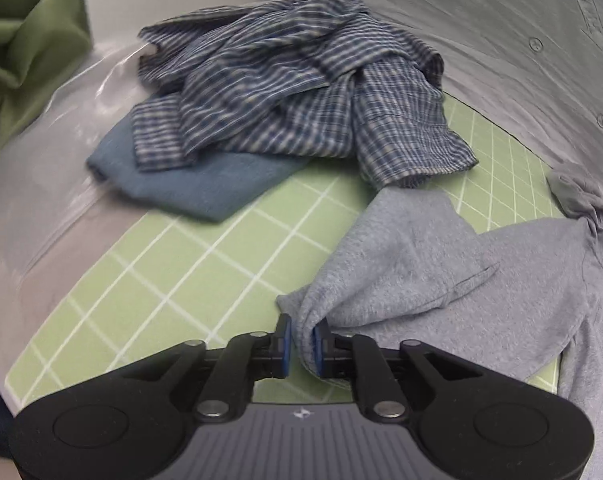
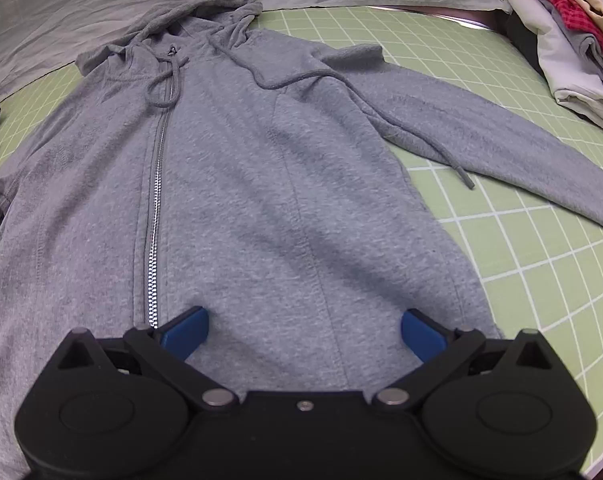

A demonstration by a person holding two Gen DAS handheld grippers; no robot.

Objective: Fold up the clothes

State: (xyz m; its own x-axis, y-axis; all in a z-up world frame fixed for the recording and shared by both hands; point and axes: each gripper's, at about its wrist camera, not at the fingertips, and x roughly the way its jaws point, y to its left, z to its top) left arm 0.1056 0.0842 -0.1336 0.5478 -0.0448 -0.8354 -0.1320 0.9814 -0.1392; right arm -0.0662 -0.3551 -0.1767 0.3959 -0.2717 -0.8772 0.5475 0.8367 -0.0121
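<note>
A grey zip-up hoodie (image 2: 241, 184) lies front up on the green grid mat (image 2: 521, 240), hood at the far end, one sleeve stretched out to the right. My right gripper (image 2: 304, 328) hovers open over the hoodie's lower front, just right of the zipper, with nothing pinched between its blue pads. In the left wrist view, my left gripper (image 1: 303, 326) is shut on a bunched fold at the edge of the grey hoodie (image 1: 441, 272), and the fabric is squeezed between the blue pads.
A crumpled blue plaid shirt (image 1: 293, 88) lies on a blue cloth (image 1: 205, 188) at the far side of the mat (image 1: 173, 272). Green fabric (image 1: 25, 40) sits at the far left. A stack of folded clothes (image 2: 573, 52) rests at the right. A grey sheet (image 1: 501, 20) lies behind.
</note>
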